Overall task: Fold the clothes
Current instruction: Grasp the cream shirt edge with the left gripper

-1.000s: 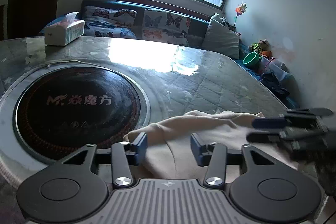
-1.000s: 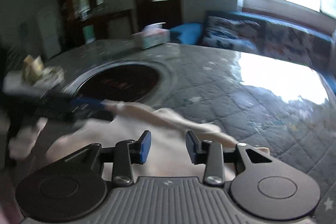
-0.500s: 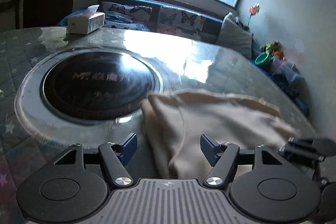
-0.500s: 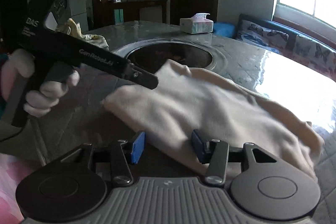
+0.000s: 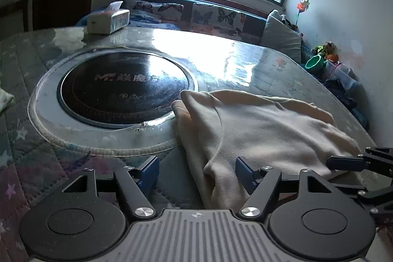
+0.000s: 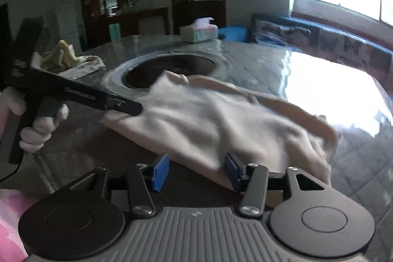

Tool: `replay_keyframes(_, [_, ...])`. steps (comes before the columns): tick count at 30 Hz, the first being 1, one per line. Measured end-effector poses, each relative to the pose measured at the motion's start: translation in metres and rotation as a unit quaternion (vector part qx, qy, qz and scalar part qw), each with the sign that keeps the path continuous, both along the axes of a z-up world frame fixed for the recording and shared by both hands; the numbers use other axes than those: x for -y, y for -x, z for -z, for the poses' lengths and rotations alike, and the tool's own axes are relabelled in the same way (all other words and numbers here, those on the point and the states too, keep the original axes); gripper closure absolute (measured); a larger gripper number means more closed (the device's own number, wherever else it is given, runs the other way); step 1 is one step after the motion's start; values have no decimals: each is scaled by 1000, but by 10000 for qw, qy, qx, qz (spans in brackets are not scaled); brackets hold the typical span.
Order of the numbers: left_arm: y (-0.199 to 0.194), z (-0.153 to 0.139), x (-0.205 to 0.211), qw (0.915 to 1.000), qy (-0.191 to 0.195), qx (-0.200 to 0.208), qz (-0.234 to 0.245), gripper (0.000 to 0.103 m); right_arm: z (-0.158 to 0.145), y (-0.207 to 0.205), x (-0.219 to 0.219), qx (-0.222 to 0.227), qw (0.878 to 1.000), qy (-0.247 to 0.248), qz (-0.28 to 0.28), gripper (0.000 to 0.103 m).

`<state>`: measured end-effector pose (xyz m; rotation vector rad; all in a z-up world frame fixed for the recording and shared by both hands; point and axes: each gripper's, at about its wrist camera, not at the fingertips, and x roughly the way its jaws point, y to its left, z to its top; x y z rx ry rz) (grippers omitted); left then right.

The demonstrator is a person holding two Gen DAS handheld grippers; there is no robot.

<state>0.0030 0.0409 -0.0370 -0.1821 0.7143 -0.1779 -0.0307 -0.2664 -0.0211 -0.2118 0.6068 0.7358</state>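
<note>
A cream garment (image 5: pixel 265 129) lies folded on the quilted table, one corner over the rim of the round hob. My left gripper (image 5: pixel 196 172) is open, its blue pads on either side of the garment's near edge, nothing held. It also shows in the right wrist view (image 6: pixel 132 111) at the cloth's left corner. My right gripper (image 6: pixel 196 171) is open at the near edge of the garment (image 6: pixel 216 119). Its fingers (image 5: pixel 343 160) show at the right of the left wrist view, touching the cloth's right edge.
A round black induction hob (image 5: pixel 122 90) is set into the table on the left. A tissue box (image 5: pixel 108 20) stands at the far edge. A crumpled patterned cloth (image 6: pixel 71 60) lies at the far left. A sofa with cushions (image 5: pixel 211 16) runs behind the table.
Both grippers have let go of the garment and pulled back toward the near edge. The garment now lies flat and folded on the table, and both pairs of jaws stand wider.
</note>
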Motion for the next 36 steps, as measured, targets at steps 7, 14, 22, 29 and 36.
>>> replay_keyframes(7, [4,-16,-8,9996,-43,225,-191,8,-9,10,-41,359,9956,400,-767,51])
replay_keyframes(14, [-4,-24,-24,9986,177,15,-491,1,0,19,-97,719,9820,901,-1498,55])
replay_keyframes(22, [-11,-21,-31,9956,666,-290,-589,1,14,23,-131,982,9686,1383,-1816,70])
replay_keyframes(29, [-17,-16,-30,9910,1097,-521,-559,1,8,17,-121,840,9776,1067,-1606,94])
replay_keyframes(36, [-27,-10,-30,9780,1806,-825,-636,7,-17,-1,-95,303,9918,187,-1231,96])
